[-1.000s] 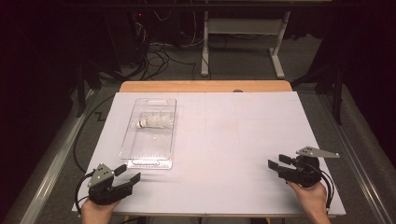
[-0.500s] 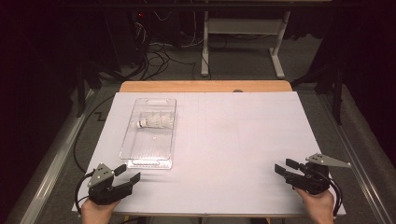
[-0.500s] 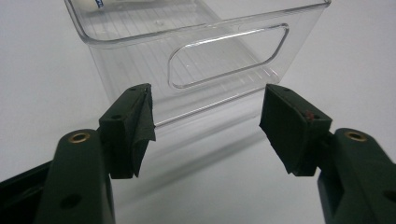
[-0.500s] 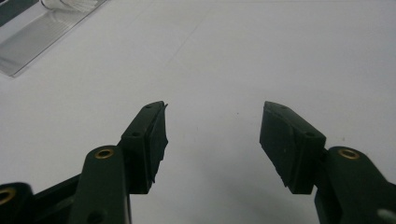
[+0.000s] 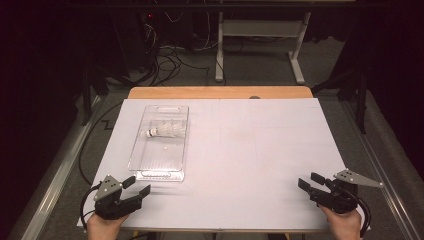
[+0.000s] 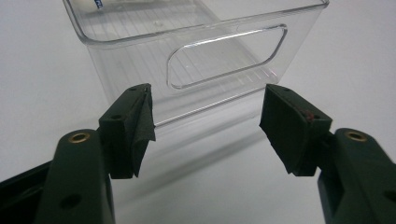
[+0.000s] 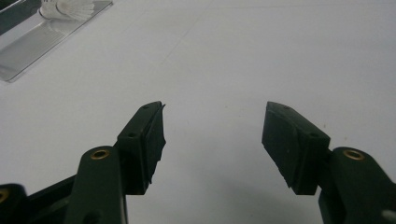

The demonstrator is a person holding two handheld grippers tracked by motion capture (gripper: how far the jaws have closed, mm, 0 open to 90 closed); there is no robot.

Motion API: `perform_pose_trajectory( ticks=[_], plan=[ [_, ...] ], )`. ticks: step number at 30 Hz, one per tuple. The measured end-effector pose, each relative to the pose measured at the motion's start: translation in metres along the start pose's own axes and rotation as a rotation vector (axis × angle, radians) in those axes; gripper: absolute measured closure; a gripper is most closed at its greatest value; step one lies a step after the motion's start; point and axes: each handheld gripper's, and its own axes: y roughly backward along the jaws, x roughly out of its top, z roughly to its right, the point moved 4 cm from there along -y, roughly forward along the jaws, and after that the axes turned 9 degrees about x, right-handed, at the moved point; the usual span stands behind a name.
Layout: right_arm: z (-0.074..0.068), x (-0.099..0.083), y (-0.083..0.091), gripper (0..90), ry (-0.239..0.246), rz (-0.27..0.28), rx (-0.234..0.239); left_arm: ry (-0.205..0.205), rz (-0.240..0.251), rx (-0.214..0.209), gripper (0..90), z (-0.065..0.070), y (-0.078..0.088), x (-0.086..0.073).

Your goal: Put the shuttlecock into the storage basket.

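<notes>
Holding my left gripper low at the near left corner of the tabletop, I have its jaws spread wide with nothing between them. In the left gripper view they point at the near end wall of the clear plastic bin, close to it but not touching, with its cut-out handle straight ahead. My right gripper sits at the near right corner, well apart from the bin; its jaws have just been opening and now stand wide, with only bare white tabletop between them in the right gripper view.

The bin lies lengthwise on the left part of the tabletop, one short end towards me and just beyond my left jaws. Inside it, towards the far end, a white shuttlecock lies on its side, its cork tip pointing left in the high view. From my right gripper view the shuttlecock shows far off at the upper left. Beyond the tabletop, dark floor carries loose cables and the legs of a white stand.
</notes>
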Motion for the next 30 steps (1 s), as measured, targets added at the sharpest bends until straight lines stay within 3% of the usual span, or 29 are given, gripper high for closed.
perform_pose_trajectory(
  ticks=[10, 19, 30],
  plan=[
    [0.002, -0.010, 0.004, 37.2, 0.008, 0.027, -0.009, -0.004, 0.001, -0.002, 35.8, 0.000, 0.000, 0.000],
    [0.004, -0.017, 0.007, 36.2, -0.013, 0.030, -0.014, -0.001, -0.002, -0.007, 35.8, 0.001, 0.001, -0.001],
    [0.006, -0.017, 0.010, 34.8, -0.014, 0.056, -0.026, 0.010, 0.000, -0.018, 35.7, 0.001, 0.000, -0.001]
  ],
)
